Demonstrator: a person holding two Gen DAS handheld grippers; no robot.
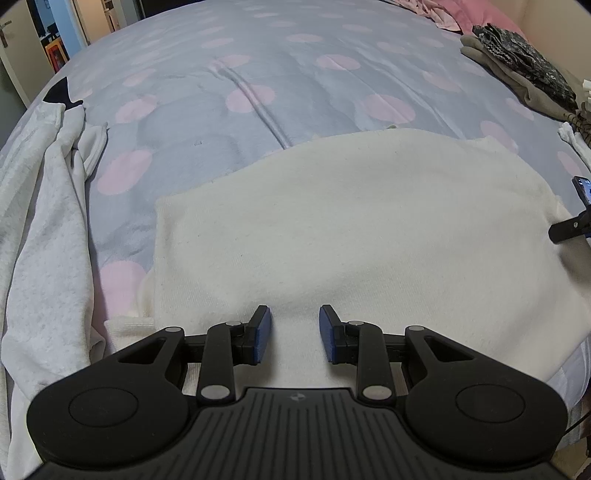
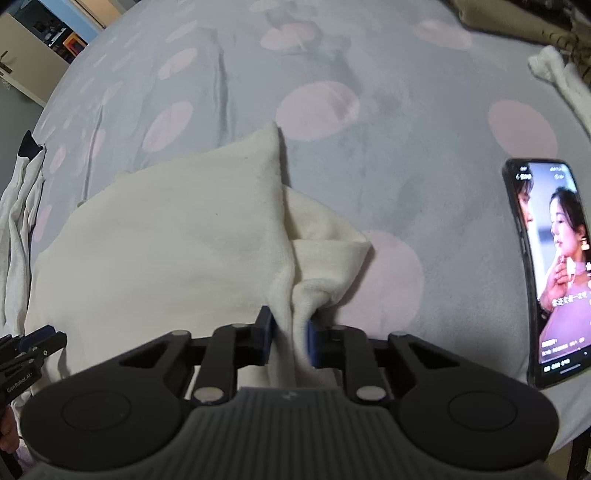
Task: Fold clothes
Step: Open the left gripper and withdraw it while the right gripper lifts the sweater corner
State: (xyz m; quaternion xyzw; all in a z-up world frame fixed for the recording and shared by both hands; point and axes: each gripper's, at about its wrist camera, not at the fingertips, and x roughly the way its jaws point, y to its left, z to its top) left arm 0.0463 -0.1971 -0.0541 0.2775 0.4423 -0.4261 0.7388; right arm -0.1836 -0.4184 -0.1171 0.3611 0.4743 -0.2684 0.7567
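My right hand-held gripper (image 2: 290, 338) is clenched on a bunched fold of the cream sweater (image 2: 177, 251), which lies spread on the bed (image 2: 406, 122) right in front of me. My left hand-held gripper (image 1: 295, 334) hangs released over the sweater's near edge, its blue pads (image 1: 263, 334) apart with nothing between them.

To the right of the sweater a phone (image 2: 546, 273) lies face up on the cover with its screen lit, near the pinched fold but not touching it. On the left a pale grey garment (image 1: 44, 236) sprawls along the bed's edge, just beside the sweater. At the far right corner sits a heap of darker clothes (image 1: 524, 70), and something pink (image 1: 454, 14) is crumpled behind it.

The bedcover is grey-blue with big pink dots and a few long creases. Past the far left corner a doorway (image 1: 55, 40) opens onto another room.
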